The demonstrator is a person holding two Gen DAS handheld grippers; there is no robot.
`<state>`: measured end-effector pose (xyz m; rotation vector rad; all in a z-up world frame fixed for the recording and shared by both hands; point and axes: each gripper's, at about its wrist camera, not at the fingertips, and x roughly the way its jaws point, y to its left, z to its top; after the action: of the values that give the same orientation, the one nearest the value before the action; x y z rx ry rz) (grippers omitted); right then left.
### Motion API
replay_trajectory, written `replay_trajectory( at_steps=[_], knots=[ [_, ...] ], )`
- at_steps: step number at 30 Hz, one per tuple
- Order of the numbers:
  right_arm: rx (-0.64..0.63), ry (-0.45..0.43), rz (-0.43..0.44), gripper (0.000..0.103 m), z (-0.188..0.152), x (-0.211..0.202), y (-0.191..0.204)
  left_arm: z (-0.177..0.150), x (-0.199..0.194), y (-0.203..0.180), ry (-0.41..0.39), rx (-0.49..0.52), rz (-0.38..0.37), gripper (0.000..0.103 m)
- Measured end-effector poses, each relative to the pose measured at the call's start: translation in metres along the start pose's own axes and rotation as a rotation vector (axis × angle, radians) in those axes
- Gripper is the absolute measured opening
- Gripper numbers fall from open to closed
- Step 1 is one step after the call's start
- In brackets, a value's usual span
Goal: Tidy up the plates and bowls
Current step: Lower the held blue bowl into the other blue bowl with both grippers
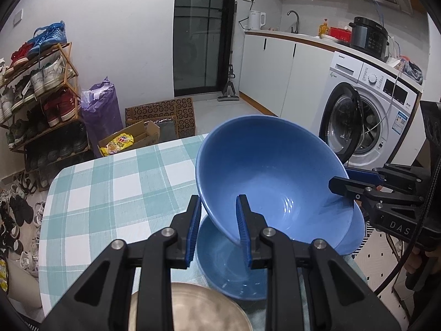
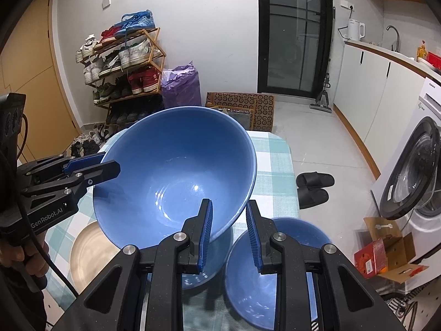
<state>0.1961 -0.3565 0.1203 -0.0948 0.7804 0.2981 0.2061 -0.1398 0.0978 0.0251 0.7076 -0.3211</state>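
Note:
A big blue bowl [image 1: 273, 176] is held tilted above the checked table; it also shows in the right wrist view [image 2: 176, 176]. My left gripper [image 1: 219, 229] straddles its near-left rim, one finger inside and one outside, jaws still apart. My right gripper [image 2: 228, 231] straddles the opposite rim the same way; it shows in the left wrist view [image 1: 341, 186] at the bowl's right edge. A smaller blue bowl [image 1: 228, 264] sits on the table under the big one. Another blue bowl [image 2: 275, 273] sits to the right. A beige plate [image 2: 91, 256] lies at the near left.
The table [image 1: 110, 193] has a green-and-white checked cloth. A shoe rack [image 2: 124, 63], a purple bag [image 2: 182, 82] and cardboard boxes stand beyond it. A washing machine [image 1: 363, 118] and black slippers [image 2: 314, 187] are to the right.

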Motion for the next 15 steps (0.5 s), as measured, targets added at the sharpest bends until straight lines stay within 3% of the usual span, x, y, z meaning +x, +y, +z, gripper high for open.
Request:
replay_trajectory(
  at_steps=[15],
  knots=[
    [-0.01, 0.043, 0.022, 0.025, -0.021, 0.023, 0.013, -0.023, 0.007, 0.005, 0.031, -0.014, 0.014, 0.024]
  ],
)
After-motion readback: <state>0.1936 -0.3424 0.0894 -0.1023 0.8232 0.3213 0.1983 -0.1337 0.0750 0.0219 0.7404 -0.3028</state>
